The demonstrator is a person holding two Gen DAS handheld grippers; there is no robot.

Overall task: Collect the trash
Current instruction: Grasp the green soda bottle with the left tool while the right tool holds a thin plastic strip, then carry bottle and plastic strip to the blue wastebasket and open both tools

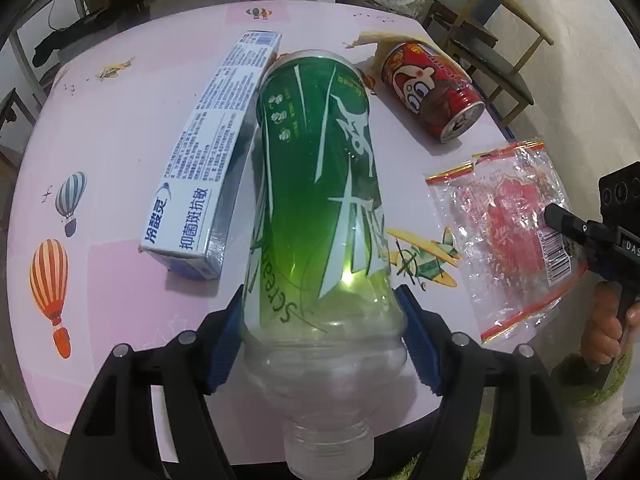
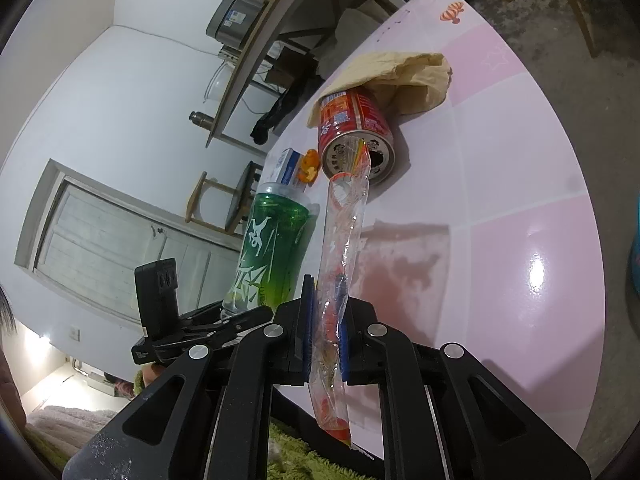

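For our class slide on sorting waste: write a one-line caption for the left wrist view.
Left gripper holds a green bottle above the table, beside a toothpaste box and red can.

The green bottle [image 1: 320,184] carries the Latin word "Scream" running along its label near the neck, beside large white brush-style Chinese characters. The white and blue toothpaste box [image 1: 212,152], lying toward the tabletop's left edge, reads "舒酸灵" and "抑菌斑抗敏" on its end; its side print is too small to read. The black gripper body [image 1: 616,240] at the right shows "DAS". The red can [image 1: 432,88] has Chinese print, unreadable here.
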